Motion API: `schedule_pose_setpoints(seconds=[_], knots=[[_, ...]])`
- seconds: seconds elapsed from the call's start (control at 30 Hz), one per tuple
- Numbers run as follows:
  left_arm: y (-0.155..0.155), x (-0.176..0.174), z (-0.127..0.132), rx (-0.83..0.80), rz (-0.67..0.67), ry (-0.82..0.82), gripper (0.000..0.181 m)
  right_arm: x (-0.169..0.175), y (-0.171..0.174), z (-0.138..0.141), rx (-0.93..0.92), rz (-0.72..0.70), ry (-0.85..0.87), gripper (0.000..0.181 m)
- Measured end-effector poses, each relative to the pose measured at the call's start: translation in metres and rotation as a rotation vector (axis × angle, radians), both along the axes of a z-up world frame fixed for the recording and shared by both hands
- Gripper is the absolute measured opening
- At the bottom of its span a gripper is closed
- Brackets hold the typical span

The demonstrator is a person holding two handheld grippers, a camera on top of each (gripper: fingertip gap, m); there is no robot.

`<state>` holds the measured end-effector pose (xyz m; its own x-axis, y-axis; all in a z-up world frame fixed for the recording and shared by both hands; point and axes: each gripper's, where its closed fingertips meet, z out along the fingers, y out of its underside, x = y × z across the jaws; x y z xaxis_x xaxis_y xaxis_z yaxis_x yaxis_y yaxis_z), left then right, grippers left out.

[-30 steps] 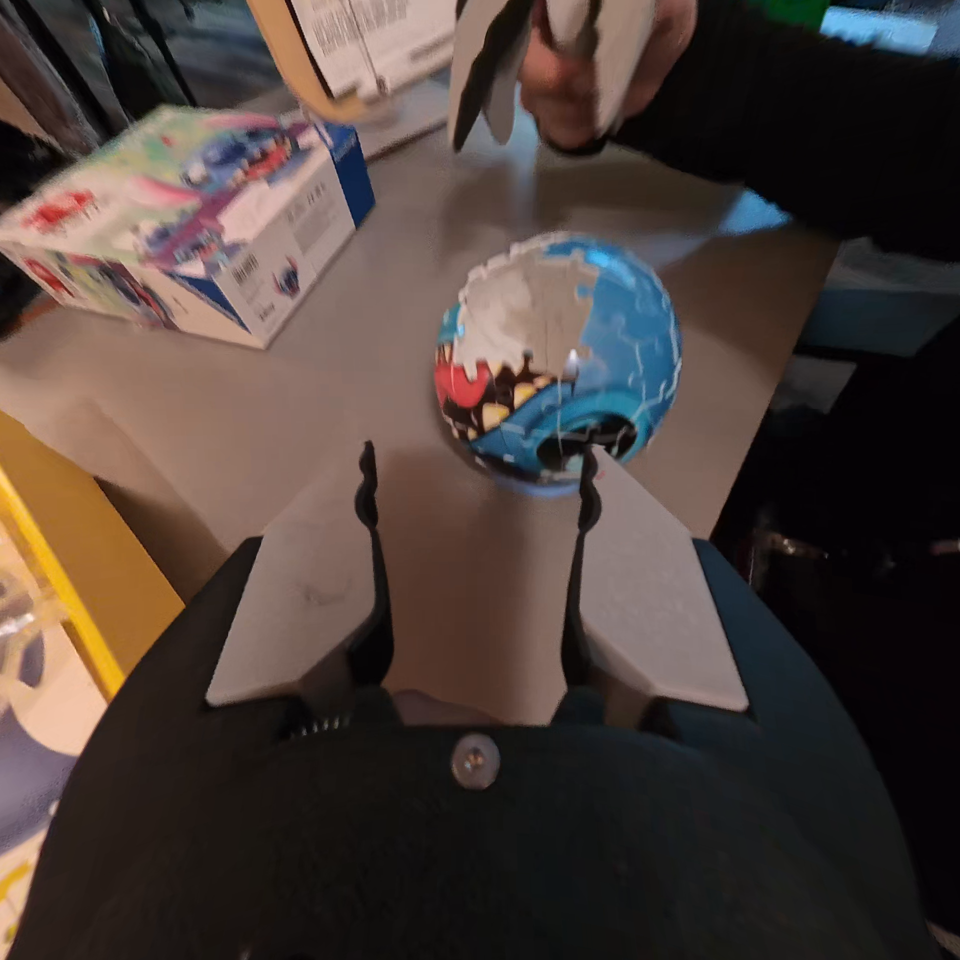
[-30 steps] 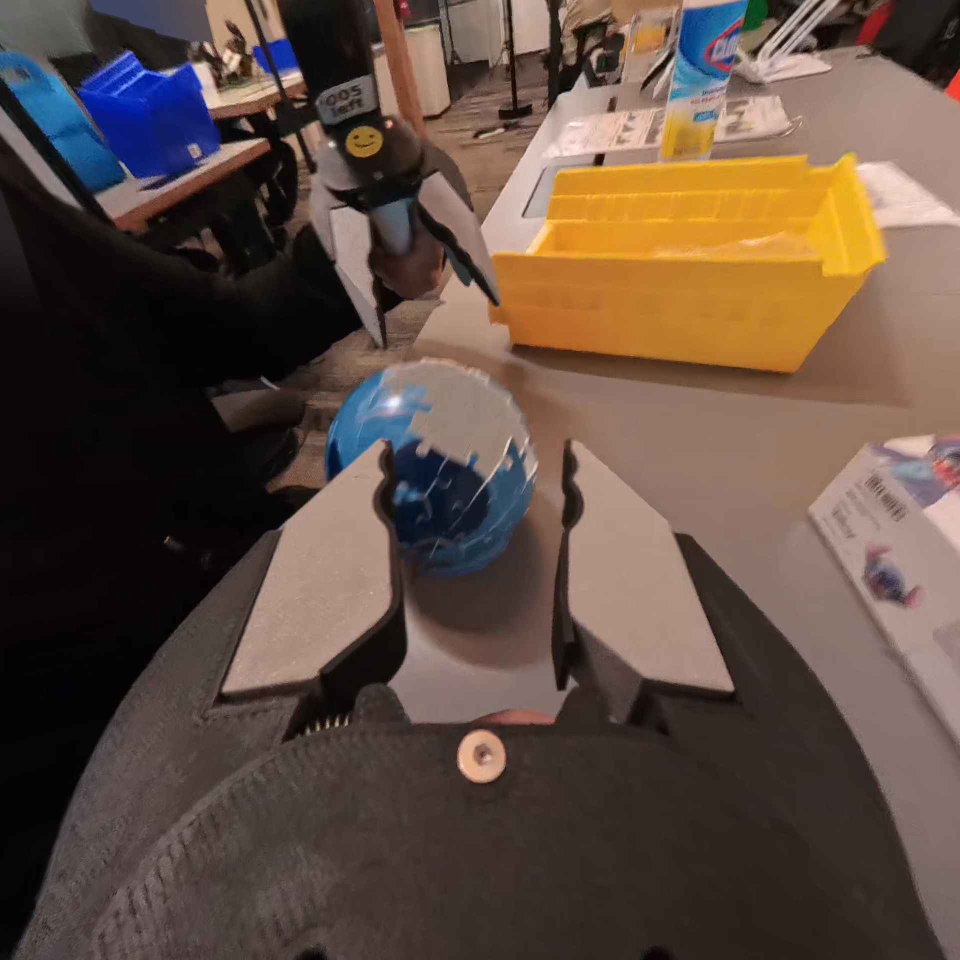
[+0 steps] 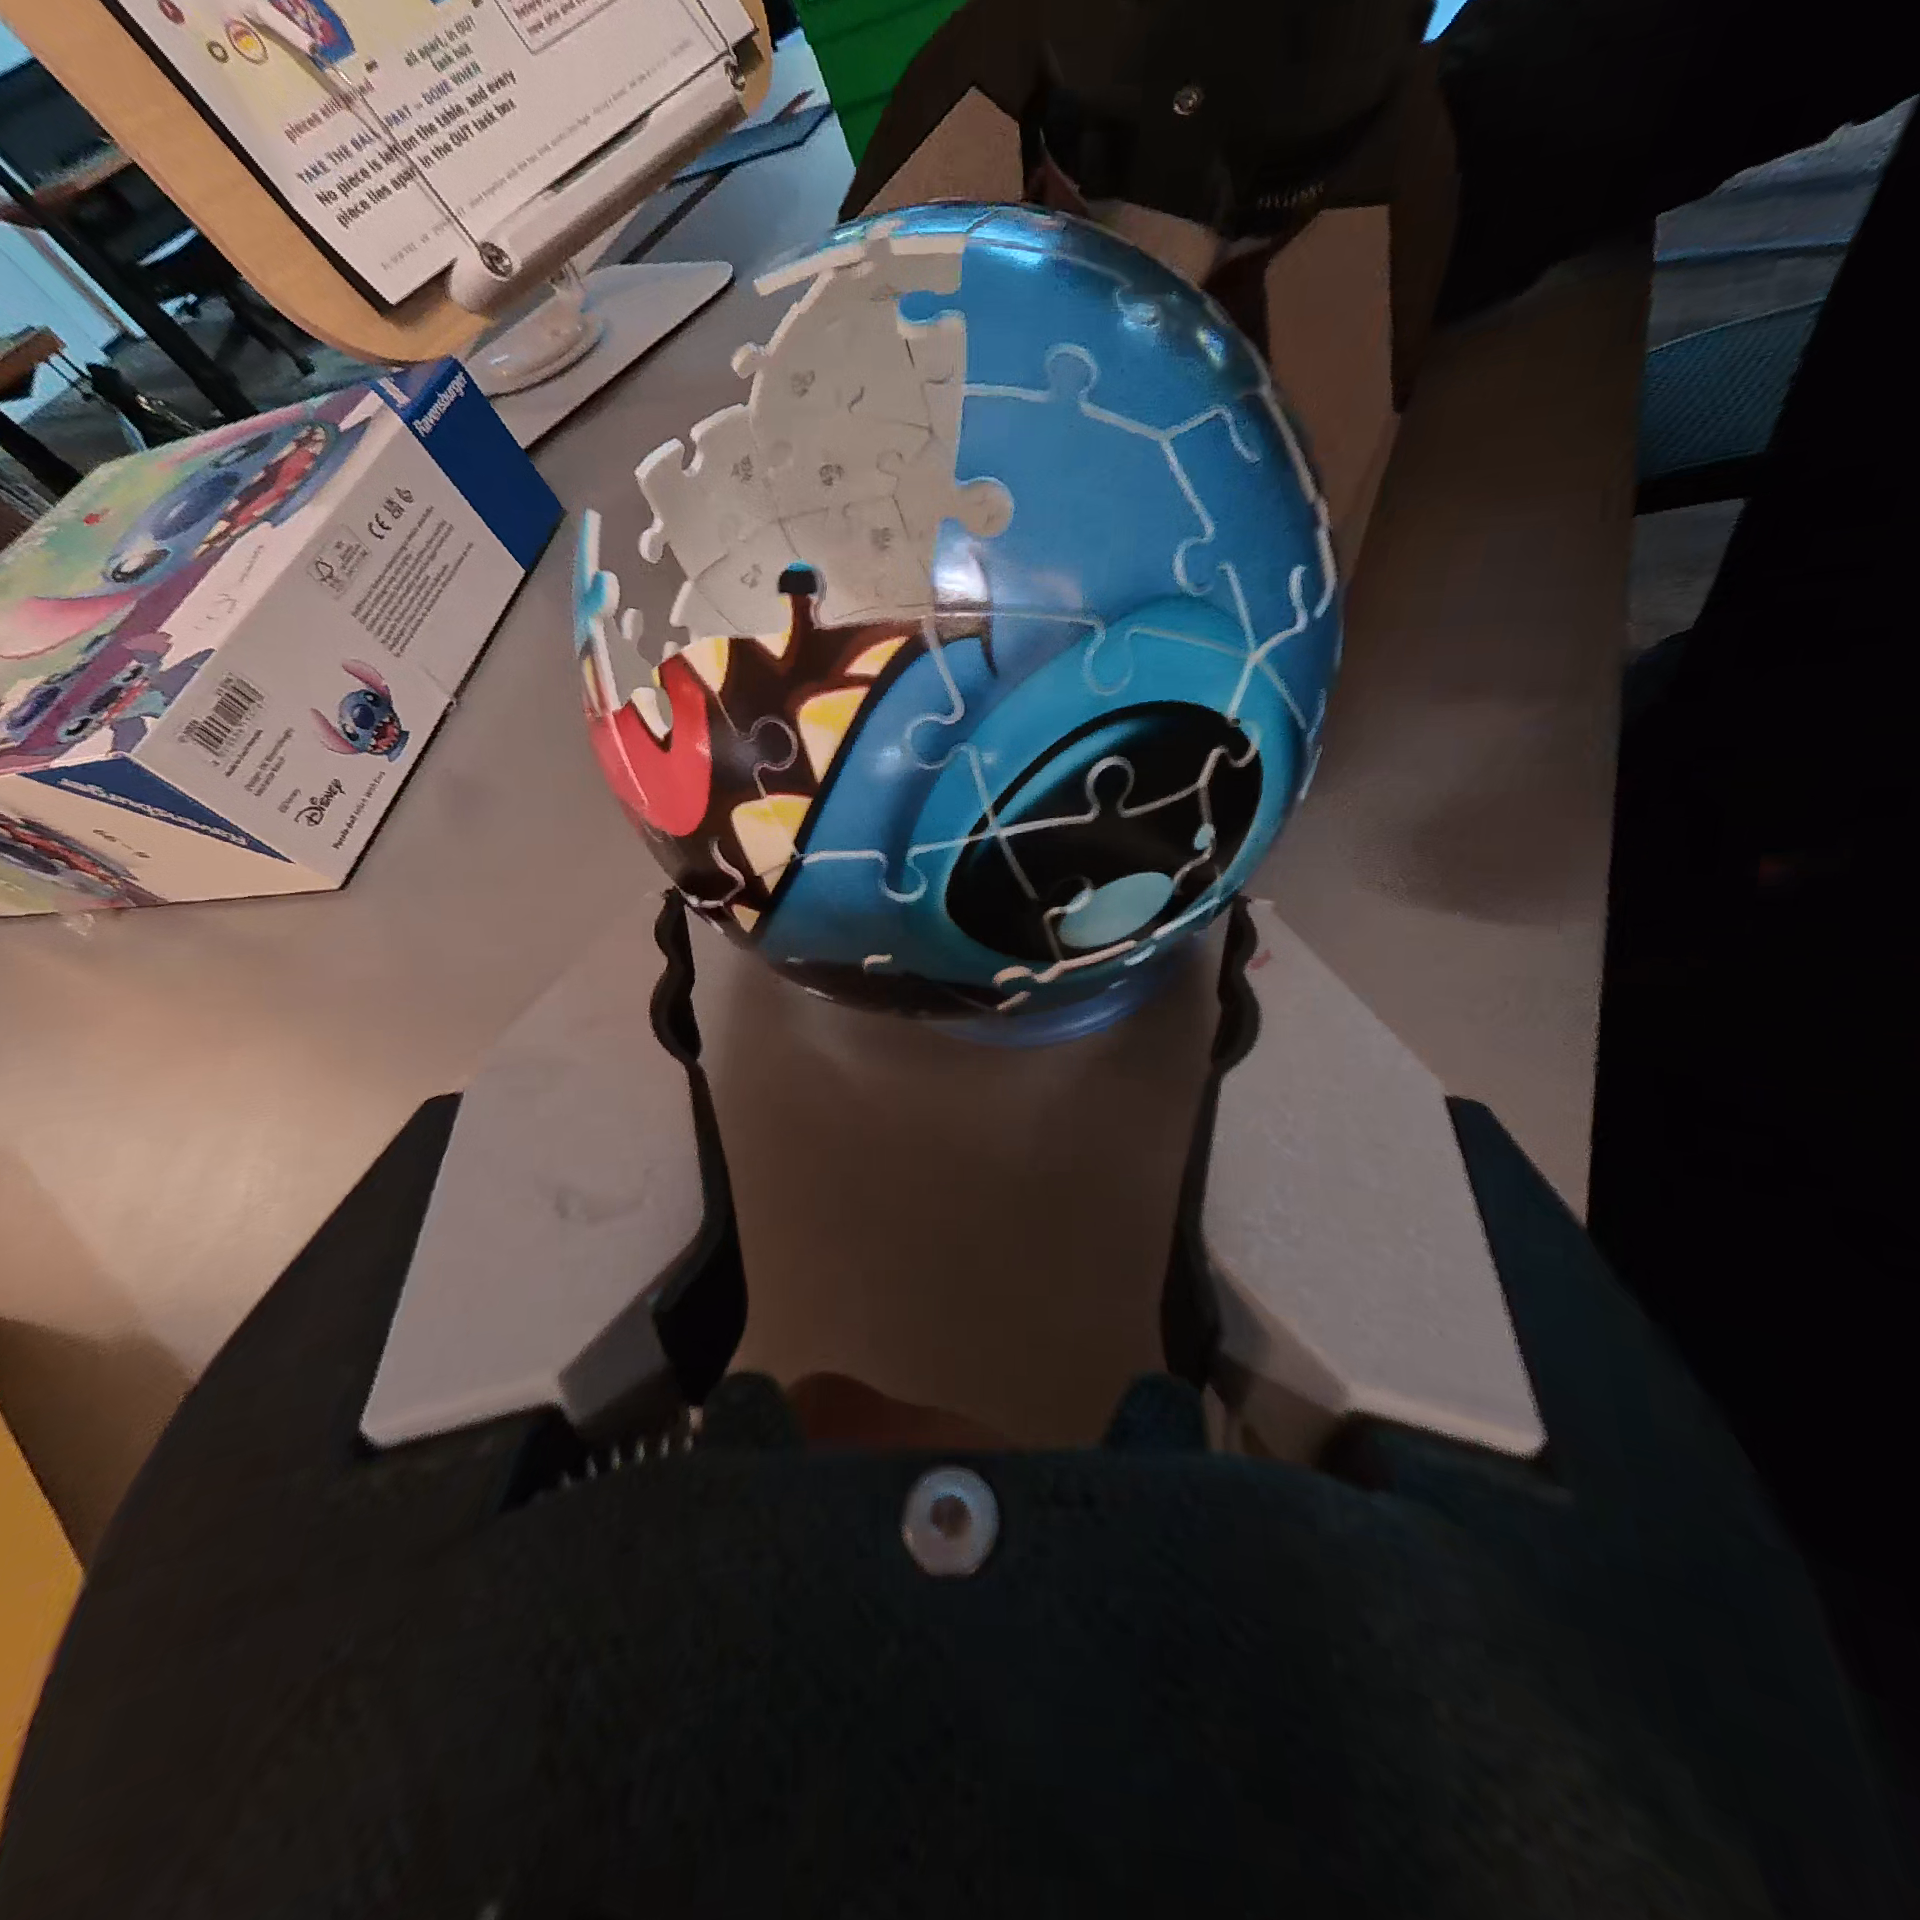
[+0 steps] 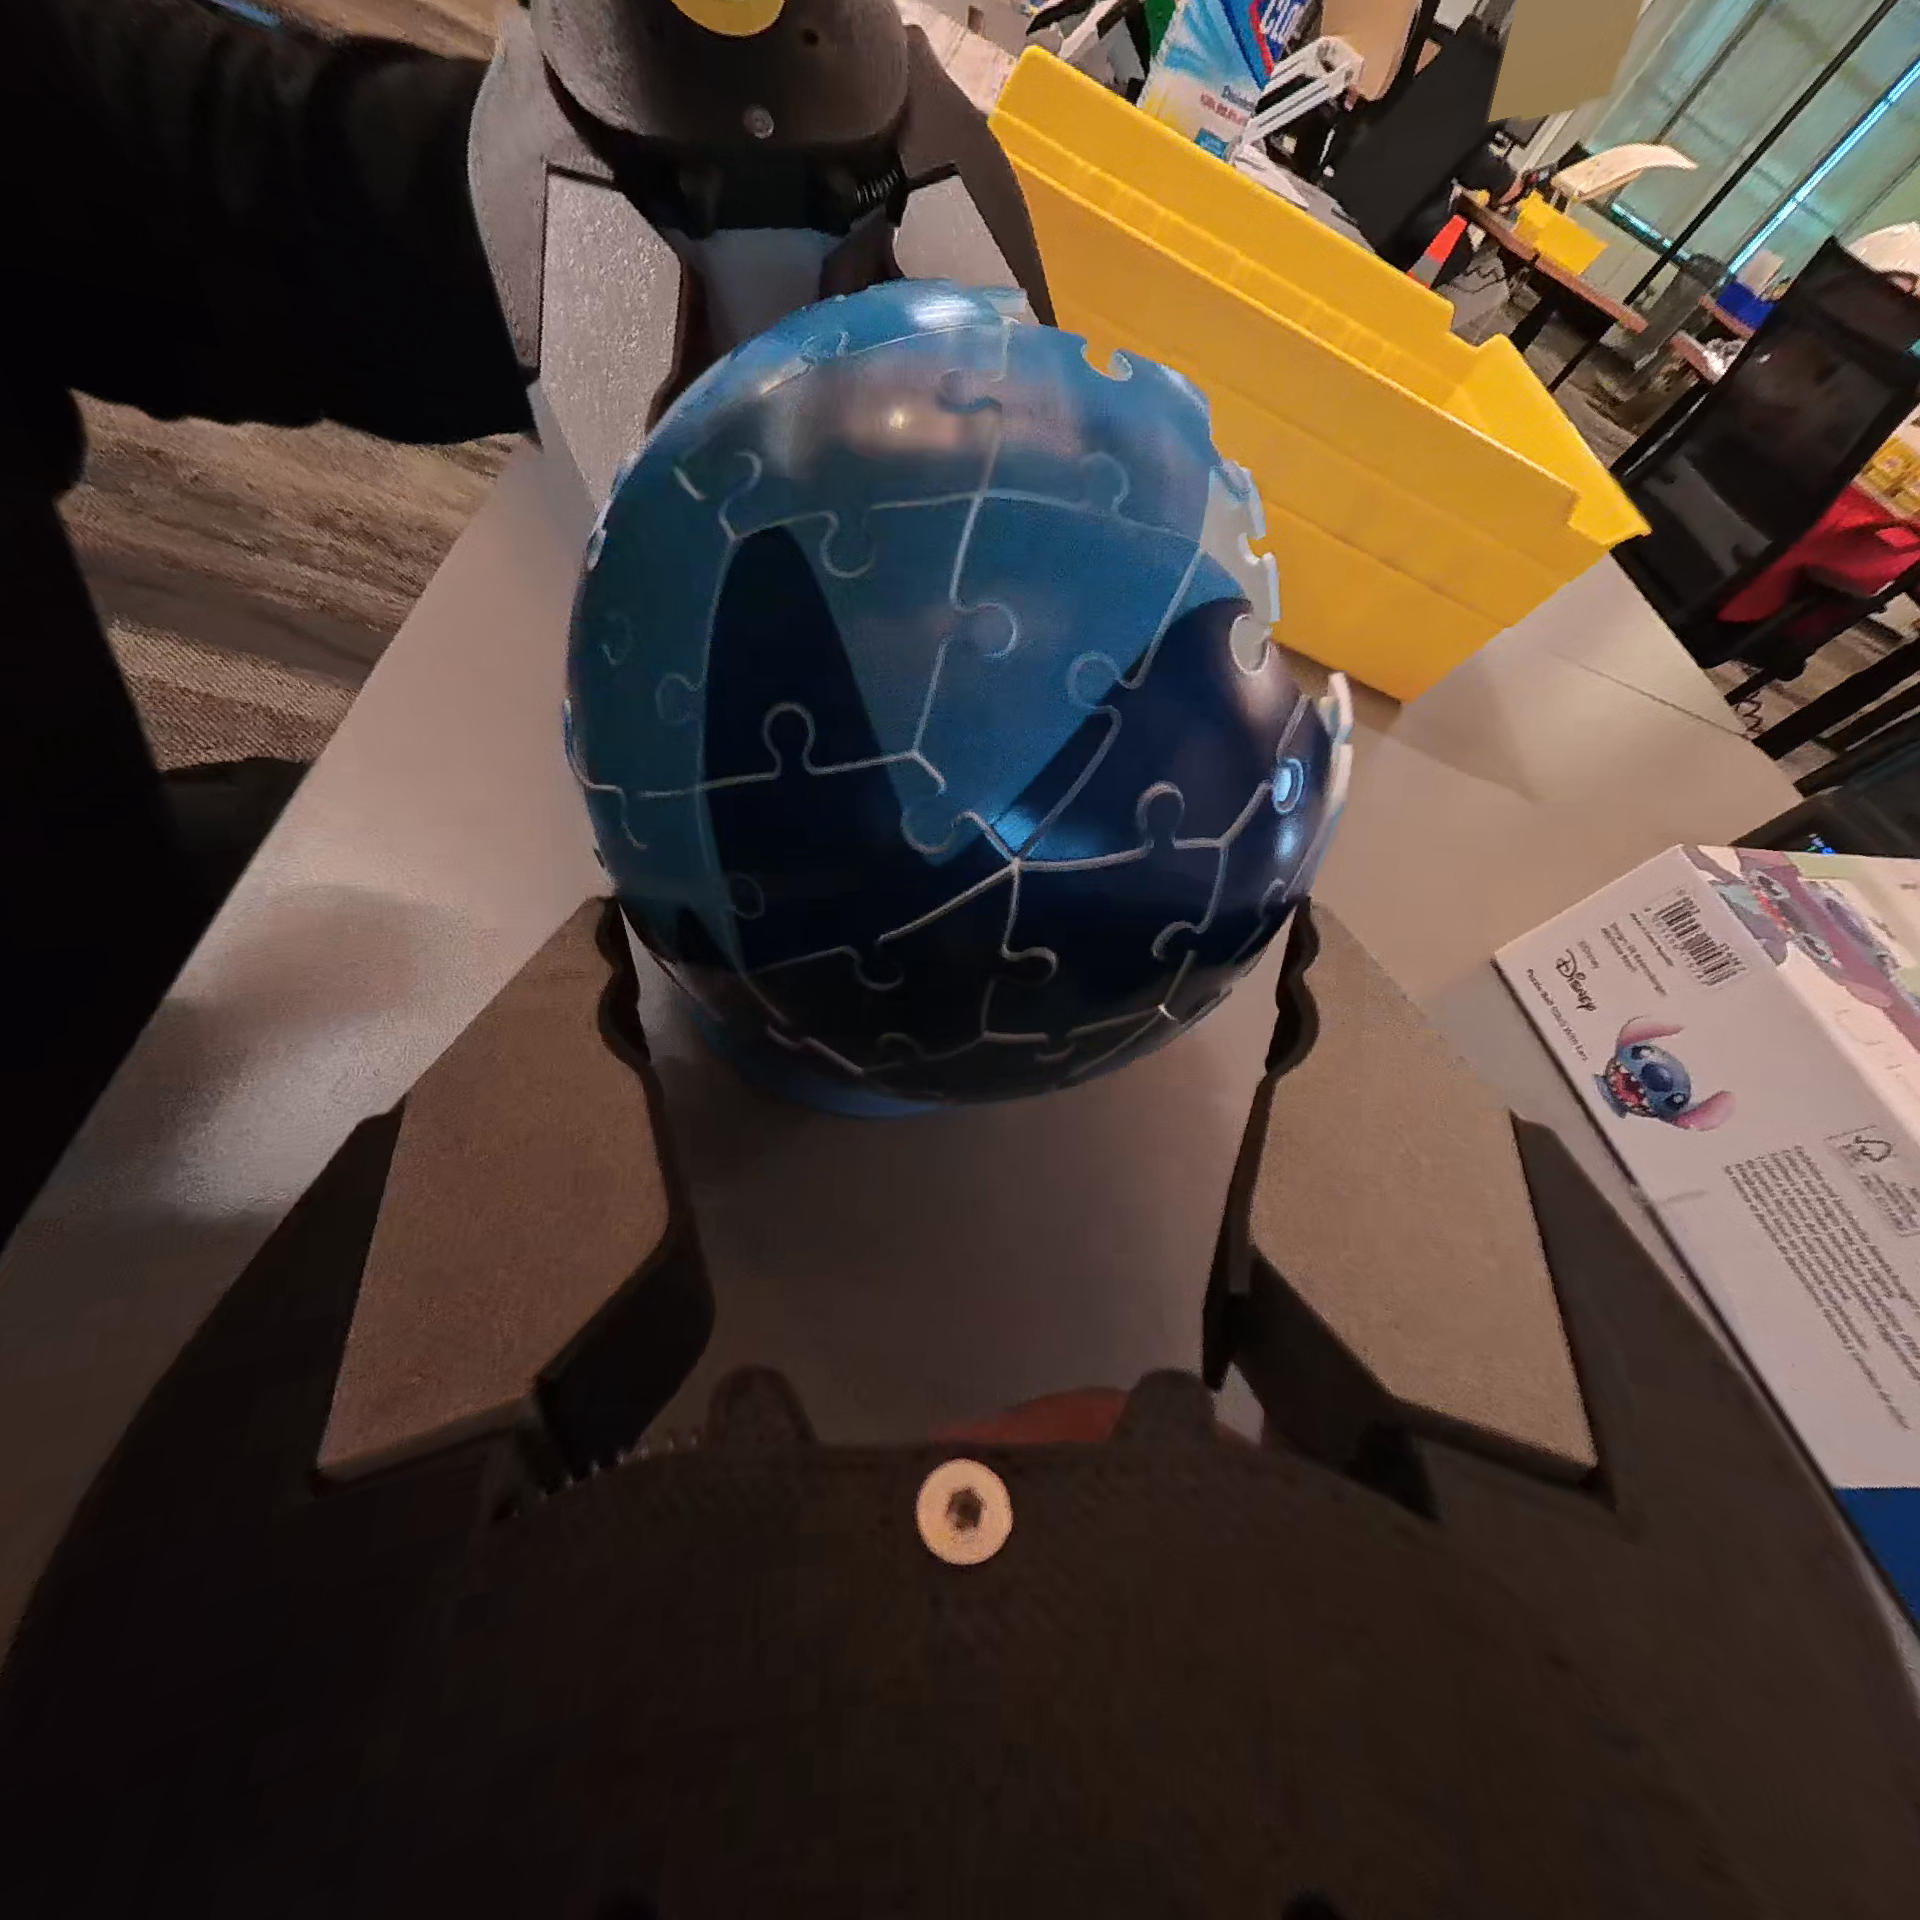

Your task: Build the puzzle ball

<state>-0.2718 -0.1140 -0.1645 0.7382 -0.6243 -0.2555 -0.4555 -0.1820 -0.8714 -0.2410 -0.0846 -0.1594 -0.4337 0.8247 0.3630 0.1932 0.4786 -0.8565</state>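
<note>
Left wrist view: my left gripper is spread wide, tips flanking the low sides of the puzzle ball standing on the table, contact unclear; a gap shows pale piece backs. Right wrist view: my right gripper likewise gapes empty, opposite. I judge bracing underway; next needs gentle, even closure.

Blue, jigsaw-lined puzzle ball, yellow bin
</note>
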Motion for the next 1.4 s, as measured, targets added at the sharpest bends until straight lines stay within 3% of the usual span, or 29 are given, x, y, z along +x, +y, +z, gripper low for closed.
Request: schedule_pose_setpoints(seconds=[0.17, 0.37, 0.57, 1.03, 1.23, 1.4], knots=[[0.001, -0.001, -0.003, -0.033, -0.019, -0.007, 0.099, 0.0, 0.0, 0.002, 0.001, 0.015, 0.017, 0.119], [0.006, -0.007, -0.015, 0.011, 0.001, 0.151, 0.098, -0.001, 0.001, 0.001, 0.053, 0.01, 0.046, 0.12], [0.006, -0.006, -0.008, 0.026, -0.029, 0.098, 0.099, -0.005, 0.003, 0.0, 0.08, 0.003, 0.053, 0.121], [0.024, -0.012, -0.02, 0.054, -0.008, 0.246, 0.108, -0.013, 0.003, 0.004, 0.113, -0.017, 0.095, 0.126], [0.011, -0.003, -0.005, -0.013, -0.043, 0.1, 0.108, -0.009, -0.005, 0.008, -0.068, -0.016, 0.018, 0.126], [-0.002, 0.004, 0.017, -0.122, -0.034, -0.122, 0.105, -0.003, -0.014, 0.001, -0.366, 0.005, -0.195, 0.126]])
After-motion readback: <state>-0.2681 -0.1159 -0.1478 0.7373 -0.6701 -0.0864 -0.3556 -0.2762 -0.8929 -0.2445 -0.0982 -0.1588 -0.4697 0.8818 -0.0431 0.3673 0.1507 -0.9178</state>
